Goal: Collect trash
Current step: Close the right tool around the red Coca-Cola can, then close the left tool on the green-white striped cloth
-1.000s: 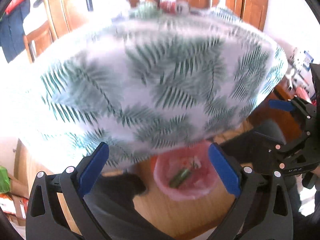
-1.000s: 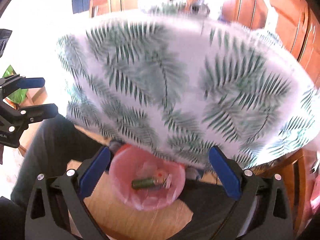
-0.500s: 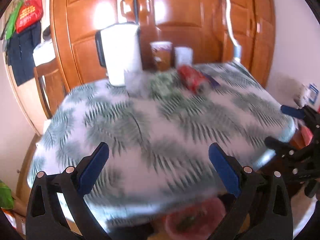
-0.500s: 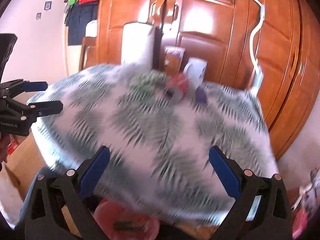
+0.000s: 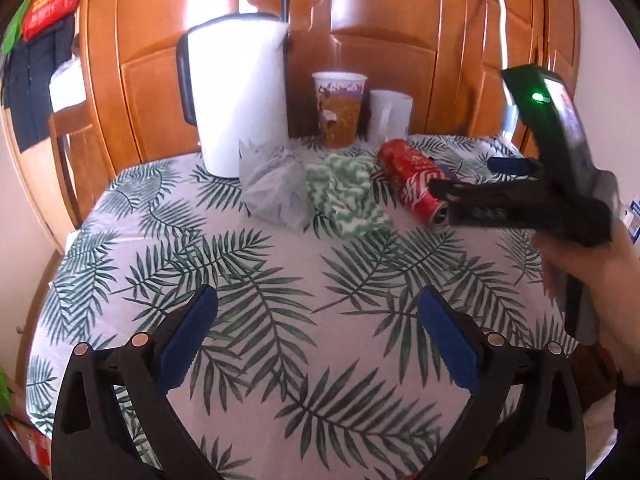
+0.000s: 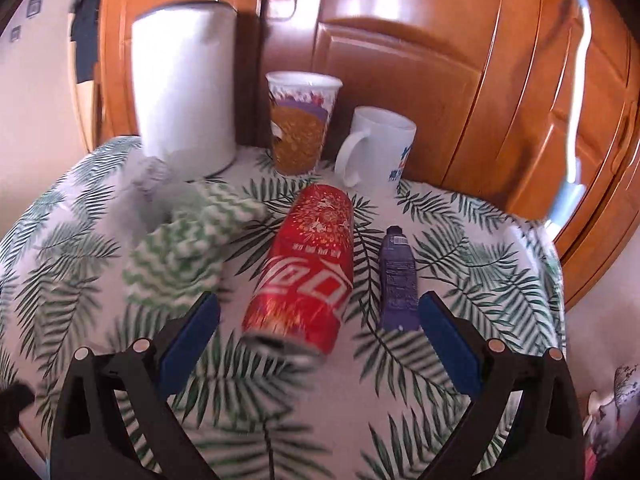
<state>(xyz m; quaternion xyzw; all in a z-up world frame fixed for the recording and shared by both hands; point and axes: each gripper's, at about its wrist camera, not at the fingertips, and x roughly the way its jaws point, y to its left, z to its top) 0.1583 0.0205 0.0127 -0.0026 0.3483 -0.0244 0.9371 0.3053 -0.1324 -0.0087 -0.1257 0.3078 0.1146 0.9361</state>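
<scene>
Both spread wide and empty, right tool (image 6: 318, 330) poised over red can (image 6: 306, 268) lying at 12 o'clock on tabletop (image 6: 472, 248), left tool (image 5: 316, 334) above bare leaf-print.

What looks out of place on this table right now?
The red soda can lies on its side between the green-and-white cloth and a purple tube, while the paper cup and mug behind stand upright.

red soda can (image 6: 308, 272): white Coca-Cola script logo along its side, with a row of small white Chinese characters above it, too small to read | white mug (image 6: 380, 148): blue print, illegible | purple tube (image 6: 397, 280): fine print, illegible | paper cup (image 6: 300, 120): picture only
</scene>
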